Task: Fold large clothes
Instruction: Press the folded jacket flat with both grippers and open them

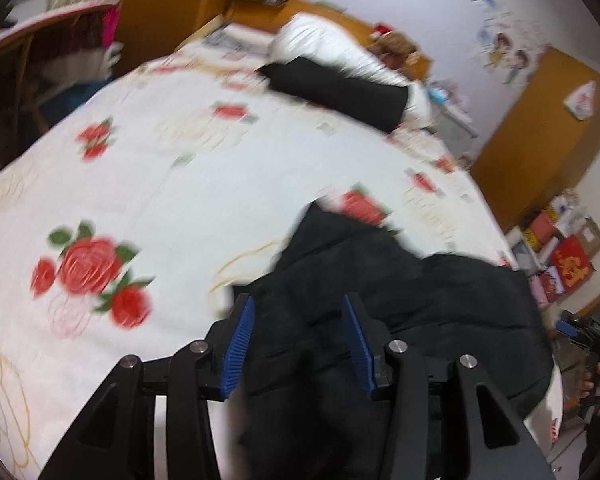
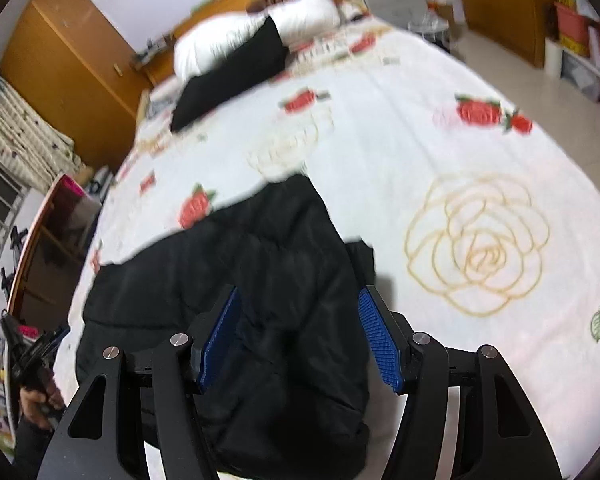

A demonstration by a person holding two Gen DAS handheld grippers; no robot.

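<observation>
A black padded jacket (image 1: pixel 400 312) lies bunched near the front edge of a bed; it also shows in the right wrist view (image 2: pixel 260 280). My left gripper (image 1: pixel 298 304) is open, its blue pads (image 1: pixel 240 344) either side of the jacket's left part, just above it. My right gripper (image 2: pixel 300 300) is open above the jacket's right part, with blue pads (image 2: pixel 380 340) spread wide. Neither grips the cloth. The other hand-held gripper shows at the right edge of the left wrist view (image 1: pixel 588 332) and at the left edge of the right wrist view (image 2: pixel 32 352).
The bed has a white sheet with red and gold roses (image 1: pixel 148 160). A second black garment (image 2: pixel 232 76) and white pillows (image 2: pixel 240 36) lie at the headboard. Wooden wardrobes (image 2: pixel 68 52), a chair (image 1: pixel 52 48) and boxes (image 1: pixel 560 248) stand around the bed.
</observation>
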